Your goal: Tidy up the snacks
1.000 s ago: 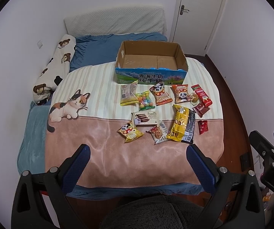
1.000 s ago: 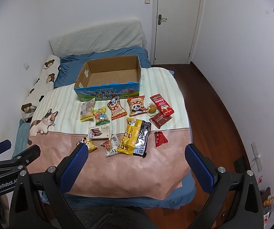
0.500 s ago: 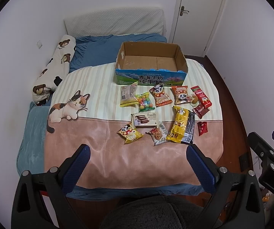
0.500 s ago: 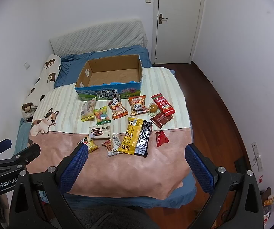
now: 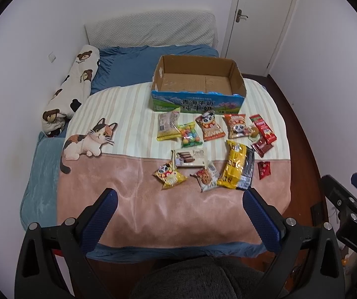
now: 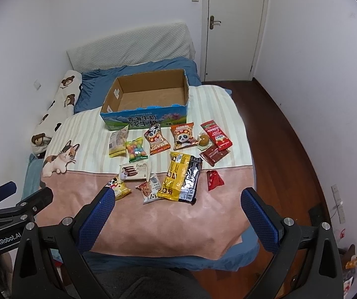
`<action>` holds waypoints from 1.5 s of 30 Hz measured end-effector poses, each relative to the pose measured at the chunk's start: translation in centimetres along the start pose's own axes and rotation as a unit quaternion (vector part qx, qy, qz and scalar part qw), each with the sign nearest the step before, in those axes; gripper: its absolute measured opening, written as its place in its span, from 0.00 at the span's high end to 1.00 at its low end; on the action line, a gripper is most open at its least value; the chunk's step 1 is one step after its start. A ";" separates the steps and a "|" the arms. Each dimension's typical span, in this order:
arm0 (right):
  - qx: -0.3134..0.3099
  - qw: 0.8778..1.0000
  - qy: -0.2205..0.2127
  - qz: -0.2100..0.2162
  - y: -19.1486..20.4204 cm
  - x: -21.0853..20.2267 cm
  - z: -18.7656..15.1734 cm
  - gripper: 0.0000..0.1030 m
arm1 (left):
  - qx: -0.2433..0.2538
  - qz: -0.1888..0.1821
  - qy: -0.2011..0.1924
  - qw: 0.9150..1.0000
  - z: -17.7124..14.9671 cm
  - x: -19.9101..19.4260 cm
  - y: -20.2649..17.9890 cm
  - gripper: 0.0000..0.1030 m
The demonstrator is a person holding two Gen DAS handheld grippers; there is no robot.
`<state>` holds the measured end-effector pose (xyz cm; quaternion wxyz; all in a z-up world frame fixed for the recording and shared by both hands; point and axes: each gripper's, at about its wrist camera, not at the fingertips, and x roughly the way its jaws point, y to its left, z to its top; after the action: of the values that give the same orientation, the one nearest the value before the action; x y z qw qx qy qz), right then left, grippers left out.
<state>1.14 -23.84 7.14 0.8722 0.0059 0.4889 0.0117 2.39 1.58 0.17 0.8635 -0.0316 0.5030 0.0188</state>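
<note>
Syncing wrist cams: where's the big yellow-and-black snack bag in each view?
Left wrist: yellow-and-black snack bag right of centre, on the pink blanket, beside the cookie packet.
Right wrist: near centre, again right of the cookie packet.
Shared landmark: open cardboard box at the far end of the snacks.

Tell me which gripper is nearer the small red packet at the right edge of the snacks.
Right. The right gripper faces the snacks' right side, the small red packet between its fingers' lines; the left gripper sits further left, packet off right.
</note>
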 end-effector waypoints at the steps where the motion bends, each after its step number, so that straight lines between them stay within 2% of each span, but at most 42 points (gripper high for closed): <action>1: 0.007 1.000 0.000 0.003 -0.3 0.7 0.1 0.00 | -0.004 0.008 -0.008 1.000 0.3 0.4 0.2 0.00; 4: 0.026 1.000 0.011 0.002 -0.9 3.9 0.6 0.00 | -0.016 0.041 -0.018 0.999 1.3 2.8 1.1 0.00; 7: 0.045 0.998 0.049 0.000 -1.4 9.3 1.1 0.00 | -0.024 0.076 -0.008 0.997 2.0 7.0 2.3 0.00; 12: 0.078 0.990 0.119 0.003 -2.9 19.9 1.4 0.00 | -0.018 0.105 0.048 0.993 2.4 14.7 3.9 0.00; 15: 0.088 0.982 0.168 0.000 -3.6 26.9 1.1 0.00 | -0.011 0.104 0.080 0.991 2.3 18.7 4.6 0.00; 18: 0.093 0.973 0.213 0.006 -3.8 32.2 0.6 0.00 | 0.027 0.097 0.111 0.989 2.3 23.3 3.9 0.00; 21: 0.103 0.964 0.246 0.011 -4.0 37.2 0.2 0.00 | 0.096 0.101 0.115 0.984 2.5 27.0 2.2 0.04; 24: 0.120 0.954 0.275 0.025 -3.9 40.5 -0.4 0.00 | 0.182 0.089 0.116 0.972 2.7 30.8 -0.4 0.04; 26: 0.126 0.949 0.286 0.027 -4.0 42.0 -0.8 0.00 | 0.238 0.066 0.113 0.962 2.9 32.4 -2.0 0.04; 31: 0.132 0.941 0.308 0.036 -4.6 44.7 -1.9 0.00 | 0.372 0.031 0.126 0.919 2.8 36.2 -5.3 0.04; 33: 0.135 0.938 0.316 0.044 -4.9 45.5 -2.3 0.00 | 0.398 0.016 0.136 0.907 2.7 37.3 -5.9 0.04; 34: 0.134 0.937 0.318 0.047 -4.9 45.8 -2.4 0.00 | 0.415 0.006 0.145 0.898 2.6 38.0 -6.3 0.04; 35: 0.133 0.936 0.321 0.051 -5.1 46.4 -2.6 0.00 | 0.424 0.002 0.146 0.894 2.6 38.4 -6.6 0.04; 37: 0.130 0.935 0.325 0.056 -5.2 47.1 -2.8 0.00 | 0.435 -0.028 0.160 0.886 2.9 38.9 -7.1 0.04; 42: 0.126 0.930 0.339 0.064 -5.6 48.1 -2.8 0.00 | 0.444 -0.081 0.193 0.871 3.5 39.4 -8.2 0.05; 44: 0.126 0.928 0.346 0.063 -5.7 48.1 -2.3 0.00 | 0.447 -0.085 0.193 0.870 2.9 40.0 -8.7 0.06; 45: 0.126 0.926 0.351 0.061 -5.7 48.4 -2.3 0.00 | 0.443 -0.089 0.191 0.871 2.8 40.2 -8.7 0.20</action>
<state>24.53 -28.28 -35.43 0.6347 0.1413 0.7597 0.0045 25.25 -6.86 -33.12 0.6719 0.3069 0.6089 -0.2892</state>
